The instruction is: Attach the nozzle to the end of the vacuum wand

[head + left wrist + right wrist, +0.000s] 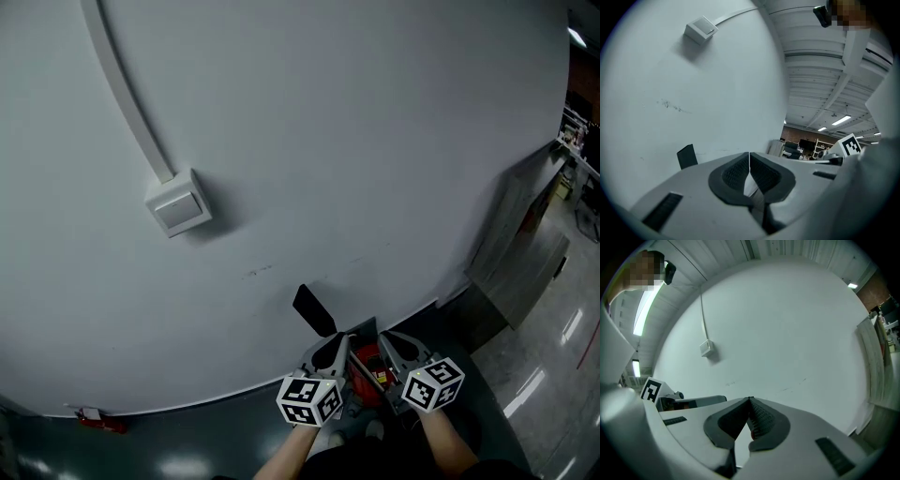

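Both jaw pairs are pressed together on nothing: my left gripper (330,353), right gripper (398,348), facing wall (375,141). No nozzle or wand visible; I cannot judge progress.

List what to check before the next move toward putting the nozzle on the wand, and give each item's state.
1. Left hand-held gripper holding a part: not ok; jaws together, nothing between them.
2. Right hand-held gripper holding a part: not ok; jaws together, empty.
3. Nozzle located: cannot tell; a black flat piece stands before the wall.
4. Wand end located: cannot tell; only a red part shows between the grippers.
5. Wall box away from both grippers: ok.
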Motion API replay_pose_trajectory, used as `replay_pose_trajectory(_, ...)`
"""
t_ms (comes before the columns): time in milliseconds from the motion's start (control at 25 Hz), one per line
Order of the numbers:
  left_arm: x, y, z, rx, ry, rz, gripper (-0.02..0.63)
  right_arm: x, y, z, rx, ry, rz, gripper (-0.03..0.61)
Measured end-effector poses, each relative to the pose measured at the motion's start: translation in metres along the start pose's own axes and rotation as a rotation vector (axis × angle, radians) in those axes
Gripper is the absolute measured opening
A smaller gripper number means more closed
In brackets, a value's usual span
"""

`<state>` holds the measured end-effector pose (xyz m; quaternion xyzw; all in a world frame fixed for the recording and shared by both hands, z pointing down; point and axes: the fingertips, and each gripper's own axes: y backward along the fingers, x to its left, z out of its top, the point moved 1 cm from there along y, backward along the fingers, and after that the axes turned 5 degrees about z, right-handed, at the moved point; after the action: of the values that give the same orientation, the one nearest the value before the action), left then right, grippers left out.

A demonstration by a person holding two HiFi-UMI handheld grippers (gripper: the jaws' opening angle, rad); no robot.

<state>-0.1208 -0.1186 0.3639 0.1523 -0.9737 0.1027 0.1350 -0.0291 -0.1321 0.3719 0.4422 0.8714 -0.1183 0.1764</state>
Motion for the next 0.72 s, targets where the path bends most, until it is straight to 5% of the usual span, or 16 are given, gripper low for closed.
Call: replay_pose_trajectory(720, 0.046, 0.007, 0.011, -0.002, 0.065, 0.079, 0.003, 0.023, -0.05, -0.003, 0.047, -0.007, 0.071, 0.017)
